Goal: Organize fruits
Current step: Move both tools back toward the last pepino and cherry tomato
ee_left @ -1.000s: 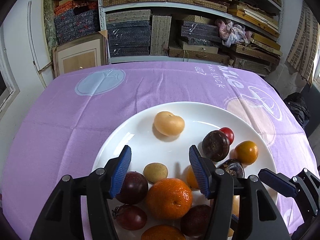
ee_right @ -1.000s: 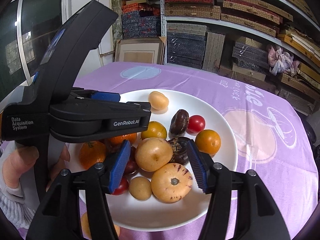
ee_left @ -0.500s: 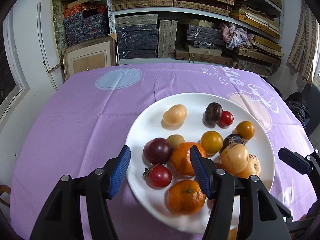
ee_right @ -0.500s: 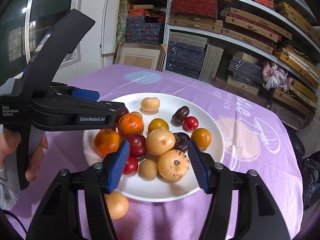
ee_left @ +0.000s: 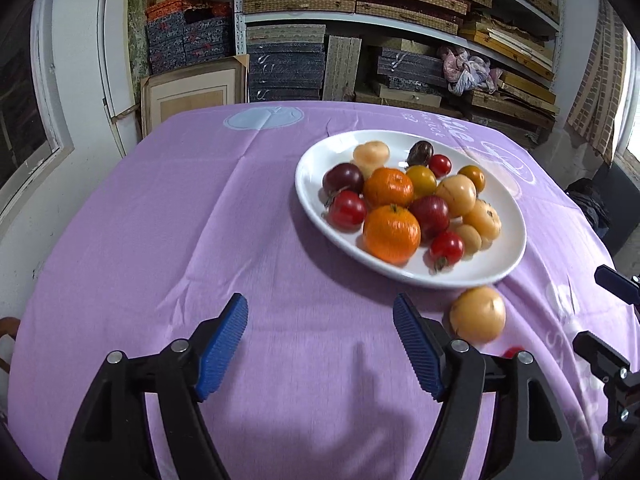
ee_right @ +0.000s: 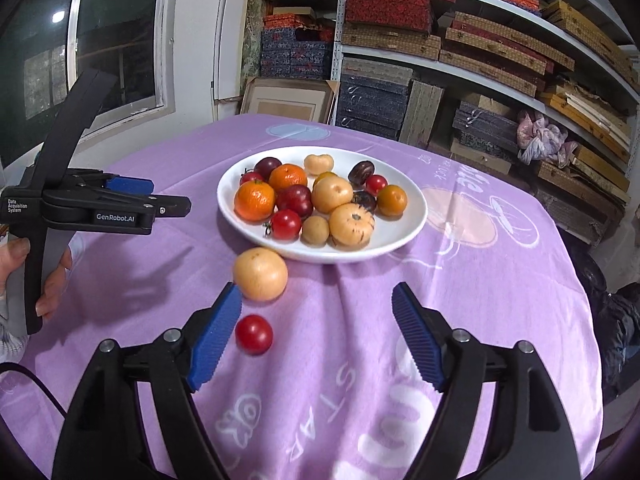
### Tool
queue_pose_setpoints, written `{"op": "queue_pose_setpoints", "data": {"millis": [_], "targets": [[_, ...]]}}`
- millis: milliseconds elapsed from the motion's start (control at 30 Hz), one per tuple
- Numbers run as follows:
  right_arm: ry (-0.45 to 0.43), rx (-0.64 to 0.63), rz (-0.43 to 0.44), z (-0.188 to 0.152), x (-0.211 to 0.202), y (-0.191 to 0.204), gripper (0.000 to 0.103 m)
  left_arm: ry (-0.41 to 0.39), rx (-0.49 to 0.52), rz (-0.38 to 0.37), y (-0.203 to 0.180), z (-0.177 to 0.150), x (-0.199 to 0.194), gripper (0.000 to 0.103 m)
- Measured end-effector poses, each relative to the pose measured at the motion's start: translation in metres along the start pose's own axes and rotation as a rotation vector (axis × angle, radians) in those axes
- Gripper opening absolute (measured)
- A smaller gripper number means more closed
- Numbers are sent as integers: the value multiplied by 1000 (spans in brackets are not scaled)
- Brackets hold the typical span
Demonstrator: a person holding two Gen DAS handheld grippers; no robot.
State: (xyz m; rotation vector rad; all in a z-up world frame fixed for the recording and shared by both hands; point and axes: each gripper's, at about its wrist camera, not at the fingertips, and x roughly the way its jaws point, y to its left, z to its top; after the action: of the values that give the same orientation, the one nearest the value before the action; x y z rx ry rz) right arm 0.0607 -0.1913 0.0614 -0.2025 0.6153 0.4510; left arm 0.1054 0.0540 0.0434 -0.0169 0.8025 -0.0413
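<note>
White plate (ee_right: 412, 216) sits on the purple cloth (ee_right: 360, 360) over the surface, piled with mixed fruit: two oranges (ee_right: 255, 201), plums, small tomatoes, pale yellow round ones. Two strays are off the plate on the cloth: a pale orange round fruit (ee_right: 260, 274) just beside the near rim and a small red tomato (ee_right: 253, 334) nearer the camera.

Right gripper (ee_right: 316, 336) has jaws spread, just been opening, nothing between the pads; the tomato lies just beside its left pad. Left gripper (ee_left: 320, 344) likewise spread and just been opening, empty, bare cloth between its pads; the pale fruit (ee_left: 478, 313) is off to its right.

Handling guess: both strays are round and smooth, so likely to roll on the cloth or squirt out of a pinch. The tomato looks light and thin-skinned; squeeze gently across its widest part. The pale fruit looks firmer and heavier and needs a wide opening; take it across the middle. The pile on the plate looks loose and may shift if bumped.
</note>
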Motion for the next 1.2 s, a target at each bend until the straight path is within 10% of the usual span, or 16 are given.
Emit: {"op": "queue_pose_setpoints", "data": {"millis": [100,600,867,1200], "targets": [[-24,24,19,-23,-16,-2,93,28,5,-15,-1,-25,-3,83],[5,100,140,-38,-25,-6,98,16,169,-1,-69,-26,3,93],[72,-9,238,-11,0,20,98,34,127,37,-30,-45,-1,96],[182,-15,4,-6,44,10,98,94,-109,-82,23,-43,5,97]]}}
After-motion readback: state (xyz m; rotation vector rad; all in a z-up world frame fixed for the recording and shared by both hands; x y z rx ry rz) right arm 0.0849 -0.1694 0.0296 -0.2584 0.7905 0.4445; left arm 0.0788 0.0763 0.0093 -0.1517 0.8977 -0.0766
